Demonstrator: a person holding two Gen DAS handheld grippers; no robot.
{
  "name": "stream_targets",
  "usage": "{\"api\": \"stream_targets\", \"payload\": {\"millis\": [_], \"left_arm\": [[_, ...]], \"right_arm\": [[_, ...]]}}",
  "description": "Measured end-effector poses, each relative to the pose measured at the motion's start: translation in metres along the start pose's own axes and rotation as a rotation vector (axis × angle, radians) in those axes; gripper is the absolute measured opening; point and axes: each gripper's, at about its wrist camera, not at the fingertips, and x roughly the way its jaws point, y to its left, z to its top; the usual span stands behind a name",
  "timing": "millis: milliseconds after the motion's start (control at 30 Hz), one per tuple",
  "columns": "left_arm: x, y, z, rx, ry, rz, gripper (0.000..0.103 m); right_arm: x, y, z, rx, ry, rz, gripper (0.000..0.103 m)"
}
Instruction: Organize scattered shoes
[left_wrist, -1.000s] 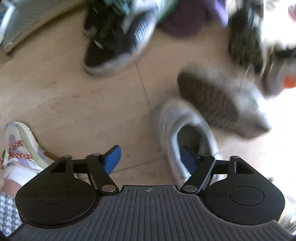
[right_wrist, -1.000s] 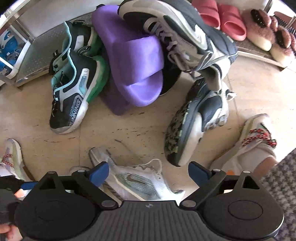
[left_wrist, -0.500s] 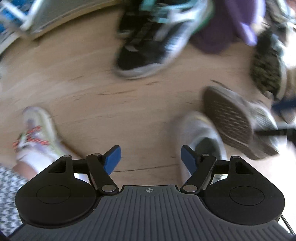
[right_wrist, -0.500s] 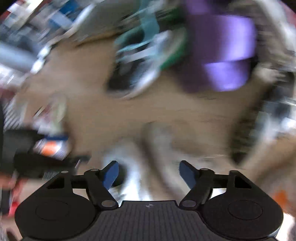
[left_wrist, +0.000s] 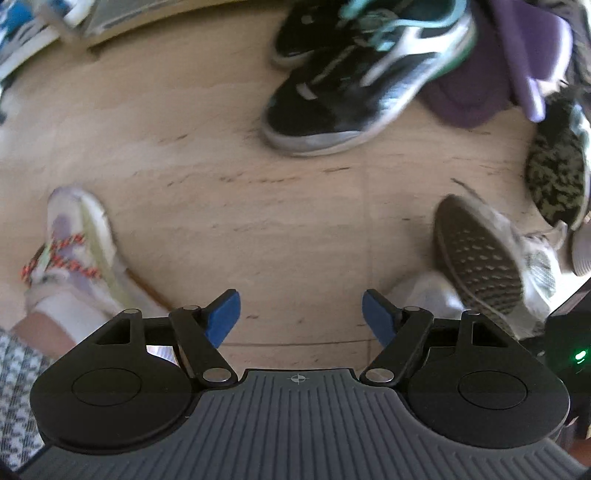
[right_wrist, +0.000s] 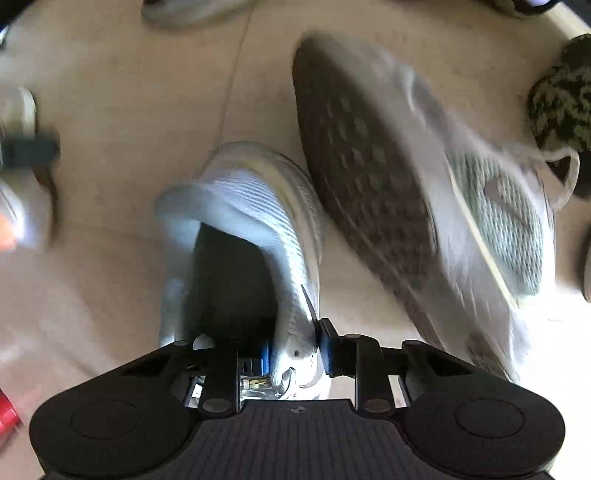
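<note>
White mesh sneaker sits upright on the floor just beside its tipped-over twin, its side wall pinched by the right gripper, so lift slowly; the left gripper is spread wide, holding nothing.

Purple slipper cut off, blurred

Pale tan floor, stone-like, faint dark flecks and thin seams. Grey rack shelf at its far left edge, blurred. Person's leg at near left: white sock, black-and-white patterned trouser cuff. Small red object at the right view's lower-left edge, unidentifiable.
</note>
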Motion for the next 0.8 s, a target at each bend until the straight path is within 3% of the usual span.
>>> {"api": "stream_targets", "payload": {"millis": [33,133,300,467,567,667,800], "left_arm": [[-0.001,-0.003,0.001,0.010,-0.007,-0.003,0.078],[-0.007,-0.017,0.005,0.055,-0.042,-0.022,0.080],[-0.014,-0.052,0.013,0.134,-0.072,-0.084,0.083],[-0.008,-0.091,0.027,0.113,-0.036,-0.109,0.087],[0.007,-0.100,0.045,0.000,0.015,-0.124,0.086],[0.026,-0.108,0.067,-0.096,0.068,-0.118,0.086],[0.055,-0.121,0.083,-0.074,0.157,-0.034,0.087]], "right_arm": [[-0.004,-0.005,-0.002,0.016,-0.018,0.025,0.037],[-0.027,-0.015,0.000,0.028,-0.035,0.121,0.079],[-0.100,-0.047,0.005,0.033,-0.078,0.147,0.080],[-0.157,-0.107,0.006,0.081,-0.176,0.032,0.089],[-0.168,-0.143,0.006,0.188,-0.227,0.027,0.089],[-0.165,-0.154,0.008,0.252,-0.235,0.077,0.088],[-0.163,-0.167,0.012,0.325,-0.246,0.139,0.088]]}}
